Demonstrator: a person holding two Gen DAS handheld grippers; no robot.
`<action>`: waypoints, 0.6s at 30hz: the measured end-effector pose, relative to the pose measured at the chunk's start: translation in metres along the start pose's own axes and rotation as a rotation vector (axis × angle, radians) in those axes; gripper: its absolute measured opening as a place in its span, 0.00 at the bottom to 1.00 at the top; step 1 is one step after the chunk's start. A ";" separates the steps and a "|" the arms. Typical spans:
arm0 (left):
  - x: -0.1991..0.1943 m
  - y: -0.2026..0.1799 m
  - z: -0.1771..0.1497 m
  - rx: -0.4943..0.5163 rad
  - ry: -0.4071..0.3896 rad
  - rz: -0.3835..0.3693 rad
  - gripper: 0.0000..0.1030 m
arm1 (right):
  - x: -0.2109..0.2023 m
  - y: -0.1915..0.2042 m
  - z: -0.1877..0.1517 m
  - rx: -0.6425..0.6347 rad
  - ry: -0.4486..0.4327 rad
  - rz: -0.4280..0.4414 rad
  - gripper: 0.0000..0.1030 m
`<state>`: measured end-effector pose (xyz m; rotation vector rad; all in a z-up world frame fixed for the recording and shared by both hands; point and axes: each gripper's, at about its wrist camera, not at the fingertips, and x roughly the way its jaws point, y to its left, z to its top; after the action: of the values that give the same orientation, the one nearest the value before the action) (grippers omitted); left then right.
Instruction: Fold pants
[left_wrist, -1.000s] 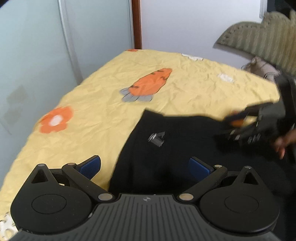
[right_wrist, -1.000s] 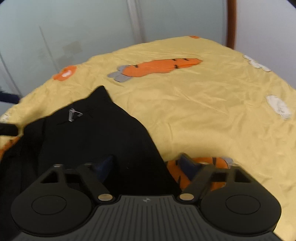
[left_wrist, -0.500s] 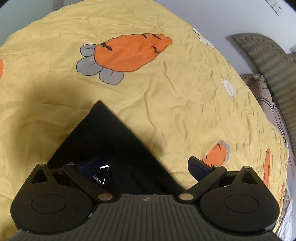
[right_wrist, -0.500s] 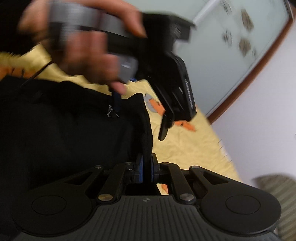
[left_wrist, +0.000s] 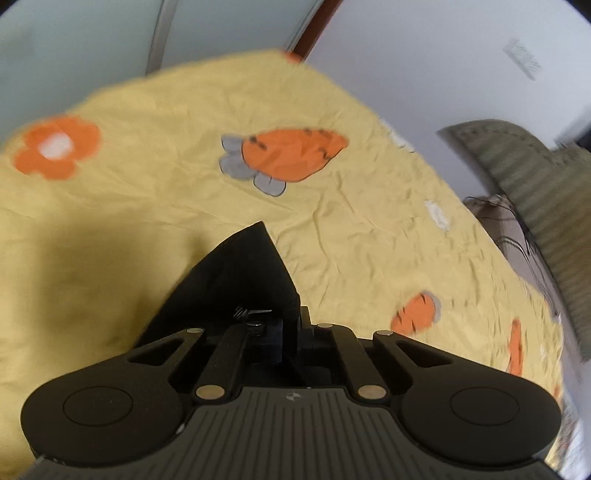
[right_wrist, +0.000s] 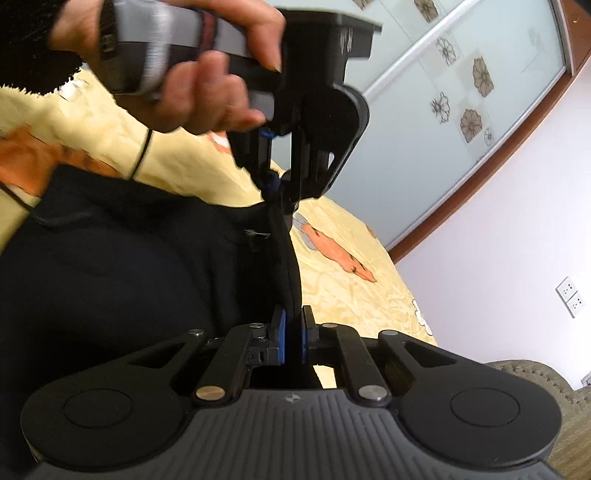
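Black pants (right_wrist: 110, 280) on the yellow bedsheet (left_wrist: 351, 221), edge lifted off the bed by both tools. Right tool (right_wrist: 292, 332) clamped on the fabric edge, blue pads (right_wrist: 280, 338) pressed together with a thin band of cloth running up between them. Left tool (right_wrist: 275, 192) seen from the right wrist view, held by the person's hand (right_wrist: 199, 92), fingers closed on the same edge higher up, cloth stretched taut between the two tools. From the left wrist view the left tool (left_wrist: 291, 325) is closed on a pointed fold of the pants (left_wrist: 243, 273), fabric corner sticking up past the tips. Small metal clasp (right_wrist: 253, 233) on the pants just beside the left tool's grip. Rest of the pants spreads dark over the left of the right wrist view. Bedsheet has orange carrot print (left_wrist: 291, 155) and an orange flower (left_wrist: 57, 146). Green padded headboard (left_wrist: 528, 173) at right, frosted glass door (right_wrist: 461, 85) behind. Frames slightly blurred.
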<state>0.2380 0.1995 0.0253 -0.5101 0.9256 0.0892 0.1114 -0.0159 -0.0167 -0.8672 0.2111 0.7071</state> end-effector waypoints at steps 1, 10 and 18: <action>-0.014 0.001 -0.009 0.025 -0.023 0.000 0.07 | -0.009 0.004 0.002 -0.001 -0.004 0.006 0.07; -0.071 0.056 -0.103 0.065 -0.026 0.069 0.07 | -0.065 0.073 0.000 0.016 -0.012 0.139 0.07; -0.069 0.072 -0.125 0.047 -0.011 0.100 0.08 | -0.072 0.088 -0.001 0.097 0.016 0.154 0.07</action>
<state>0.0827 0.2157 -0.0101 -0.4197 0.9405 0.1601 0.0005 -0.0125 -0.0400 -0.7696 0.3264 0.8269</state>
